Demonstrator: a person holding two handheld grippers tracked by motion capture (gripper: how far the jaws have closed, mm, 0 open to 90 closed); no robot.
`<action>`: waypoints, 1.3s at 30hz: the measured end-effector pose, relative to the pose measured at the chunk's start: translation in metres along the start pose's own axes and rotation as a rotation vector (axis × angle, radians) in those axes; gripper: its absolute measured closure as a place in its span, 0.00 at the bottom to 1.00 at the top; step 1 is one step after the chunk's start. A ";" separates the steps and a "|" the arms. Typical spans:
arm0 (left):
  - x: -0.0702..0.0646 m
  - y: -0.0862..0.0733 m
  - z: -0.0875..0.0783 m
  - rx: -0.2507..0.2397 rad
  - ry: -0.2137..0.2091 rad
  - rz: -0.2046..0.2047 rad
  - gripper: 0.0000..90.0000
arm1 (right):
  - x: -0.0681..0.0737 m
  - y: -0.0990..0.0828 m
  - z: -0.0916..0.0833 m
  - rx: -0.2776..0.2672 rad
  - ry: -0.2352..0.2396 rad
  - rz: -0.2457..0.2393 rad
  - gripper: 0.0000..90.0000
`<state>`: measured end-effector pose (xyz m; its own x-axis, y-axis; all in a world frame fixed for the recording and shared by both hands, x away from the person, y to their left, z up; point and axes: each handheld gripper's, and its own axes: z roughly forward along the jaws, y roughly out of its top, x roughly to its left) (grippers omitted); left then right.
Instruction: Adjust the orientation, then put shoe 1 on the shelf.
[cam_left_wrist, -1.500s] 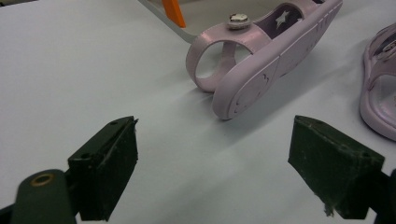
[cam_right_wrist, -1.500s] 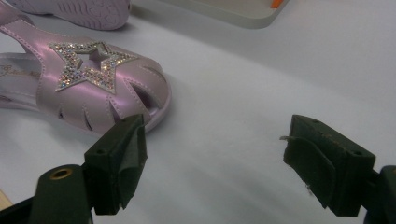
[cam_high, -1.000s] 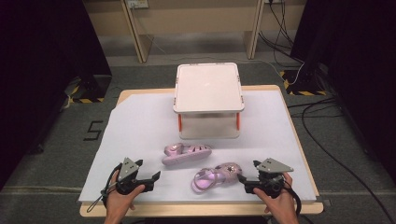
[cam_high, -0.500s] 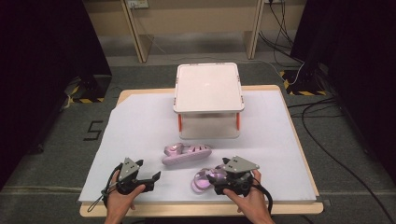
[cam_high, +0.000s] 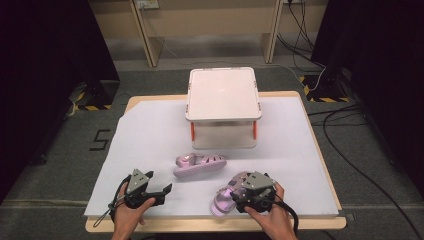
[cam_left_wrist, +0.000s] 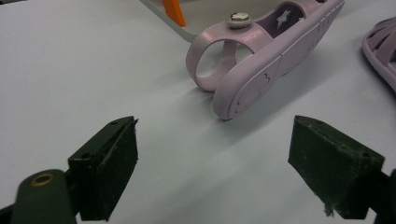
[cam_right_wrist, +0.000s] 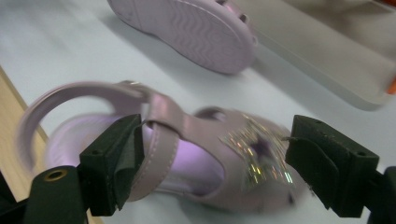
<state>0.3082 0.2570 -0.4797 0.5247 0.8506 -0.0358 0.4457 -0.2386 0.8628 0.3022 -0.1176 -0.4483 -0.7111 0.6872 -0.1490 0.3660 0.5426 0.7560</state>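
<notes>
At the left of the high view, the left gripper (cam_high: 159, 192) is hovering low over the white-covered surface (cam_high: 150, 135), its fingers (cam_left_wrist: 105, 163) standing wide with nothing between them. Just ahead of it, 1 pink sandal (cam_left_wrist: 266, 56) is lying on its side, sole toward the gripper, a small star cut-out showing near its strap.

Toward the middle, a white 2-tier stand (cam_high: 222, 95) with orange posts is sitting at the far side of the surface.

To the right, the right gripper (cam_high: 235, 192) is sitting right over the second pink sandal (cam_right_wrist: 187, 154), which is lying near the front edge of the surface. Its fingers (cam_right_wrist: 112, 163) are spread wide on either side of the strap and the glittery star, not yet pressing — nothing is held.

The risk, as a judgement: a grip on the thin strap alone could let the sandal swing or slip free, and a nudge could push it off the near edge.

No brand is readable; a black "5" (cam_high: 100, 140) is marked on the floor at the left.
</notes>
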 end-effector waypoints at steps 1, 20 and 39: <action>0.000 0.000 0.000 0.000 0.000 0.001 0.17 | -0.002 -0.002 -0.003 0.011 -0.013 -0.008 0.23; 0.002 0.002 0.001 0.002 -0.001 -0.002 0.17 | 0.003 -0.009 -0.008 0.000 0.027 -0.138 0.60; 0.001 0.003 0.004 -0.005 -0.011 -0.008 0.17 | 0.004 -0.010 -0.010 -0.005 0.012 -0.283 0.88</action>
<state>0.3129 0.2556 -0.4797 0.5290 0.8473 -0.0477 0.4457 -0.2296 0.8652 0.2897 -0.1253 -0.4506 -0.7916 0.5031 -0.3468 0.1495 0.7097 0.6885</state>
